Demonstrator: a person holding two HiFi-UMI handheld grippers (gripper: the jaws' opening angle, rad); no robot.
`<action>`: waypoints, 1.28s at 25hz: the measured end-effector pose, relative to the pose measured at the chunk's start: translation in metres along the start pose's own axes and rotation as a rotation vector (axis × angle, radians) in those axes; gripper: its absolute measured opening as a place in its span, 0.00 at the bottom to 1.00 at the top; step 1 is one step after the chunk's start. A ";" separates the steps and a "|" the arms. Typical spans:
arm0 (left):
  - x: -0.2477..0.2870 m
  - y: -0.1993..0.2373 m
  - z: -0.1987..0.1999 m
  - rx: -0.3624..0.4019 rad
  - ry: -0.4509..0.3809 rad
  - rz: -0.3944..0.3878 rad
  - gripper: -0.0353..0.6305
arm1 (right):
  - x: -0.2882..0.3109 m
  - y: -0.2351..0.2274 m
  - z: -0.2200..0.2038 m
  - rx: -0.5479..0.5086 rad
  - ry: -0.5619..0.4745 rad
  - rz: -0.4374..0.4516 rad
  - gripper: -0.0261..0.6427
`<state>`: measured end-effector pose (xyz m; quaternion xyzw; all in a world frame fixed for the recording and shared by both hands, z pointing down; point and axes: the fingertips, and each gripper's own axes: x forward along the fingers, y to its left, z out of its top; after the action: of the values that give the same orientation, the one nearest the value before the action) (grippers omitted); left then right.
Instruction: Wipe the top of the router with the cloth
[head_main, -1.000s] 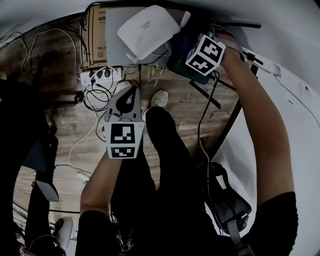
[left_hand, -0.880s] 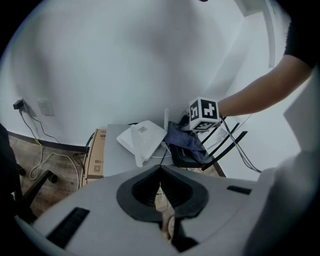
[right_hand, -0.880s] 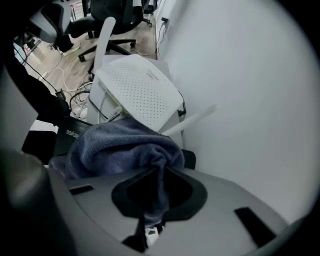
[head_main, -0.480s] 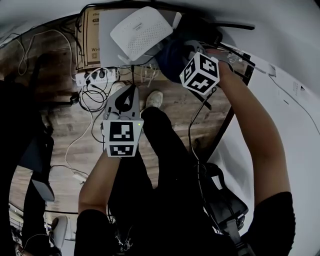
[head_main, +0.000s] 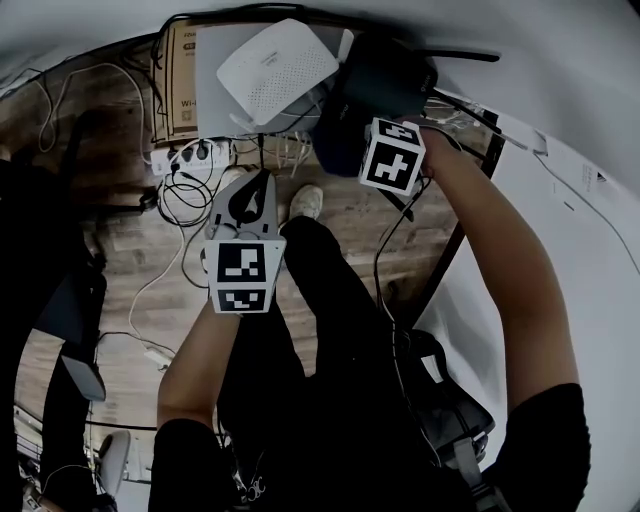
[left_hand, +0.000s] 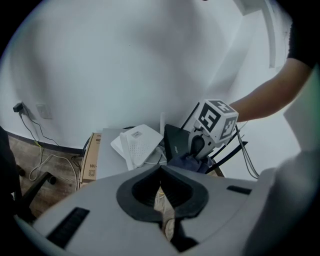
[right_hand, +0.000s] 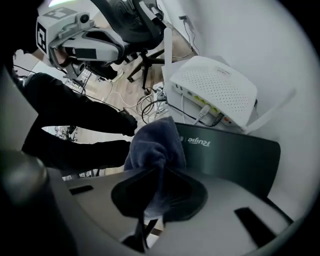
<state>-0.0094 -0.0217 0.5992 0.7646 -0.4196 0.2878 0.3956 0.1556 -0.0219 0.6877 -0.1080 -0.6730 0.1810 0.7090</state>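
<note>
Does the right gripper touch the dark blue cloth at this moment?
Touching. The right gripper view shows it: the right gripper has its jaws closed on the dark blue cloth, and the folds of the cloth bunch out in front of them.

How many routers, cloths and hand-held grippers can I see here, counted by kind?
Routers: 2, a white vented plastic router and a black flat router
Cloths: 1, a dark blue cloth
Hand-held grippers: 2, the left hand-held gripper and the right hand-held gripper
Total: 5
</note>
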 end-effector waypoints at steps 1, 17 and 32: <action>0.000 -0.002 0.000 0.001 0.000 -0.002 0.06 | 0.001 0.000 -0.002 -0.007 0.010 -0.004 0.07; -0.004 -0.015 -0.017 0.008 0.010 -0.004 0.06 | -0.034 -0.135 -0.085 0.148 0.335 -0.561 0.07; -0.010 -0.015 -0.033 -0.006 0.015 0.012 0.06 | -0.039 -0.146 -0.093 0.278 0.353 -0.683 0.07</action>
<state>-0.0044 0.0152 0.6031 0.7588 -0.4221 0.2943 0.3993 0.2626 -0.1620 0.7033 0.1894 -0.5070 0.0031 0.8408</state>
